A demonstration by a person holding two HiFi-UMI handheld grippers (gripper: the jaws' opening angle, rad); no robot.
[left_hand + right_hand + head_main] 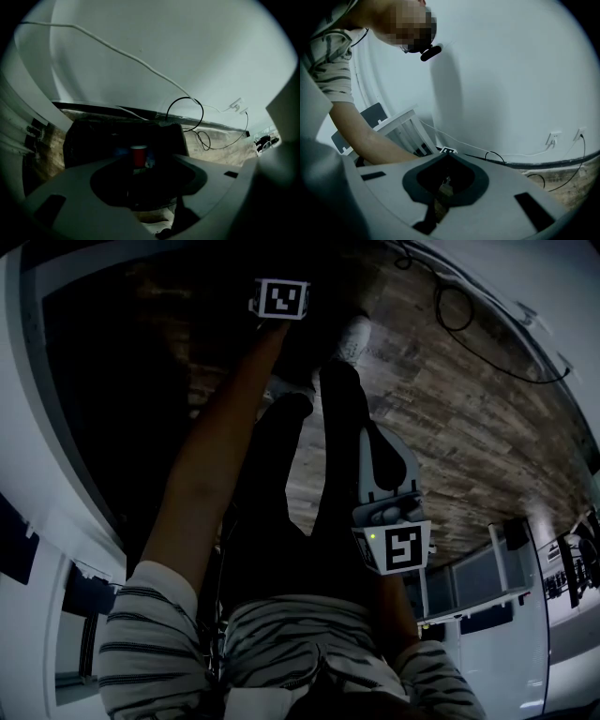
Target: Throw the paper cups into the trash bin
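A white wall (187,47) and a grey-brown wood-plank floor (469,427) frame the scene as a person in a striped short-sleeved shirt (281,643) bends over a large trash bin lined with a black bag (93,136). The bin stands at the floor's edge against the wall. The person's bare left arm (216,456) reaches out over the bin's dark opening. It carries the left gripper (145,183), which points steeply down. Its jaws stand apart with nothing pressed between them. The right gripper (446,180) hangs near the person's dark-trousered legs (319,474) above the planks. Its jaws are drawn together and empty, and a strip of floor shows through the slot below them. A white slatted rack (403,126) stands along the wall beside the arm in the right gripper view. A looped black cable (185,115) lies at the floor's edge by the wall, just beside the bin's far corner. A thin white cable (117,51) runs across the wall above it. The small red paper cup (138,155) sits upright inside the bin, near the middle of the black lining, well clear of both grippers.
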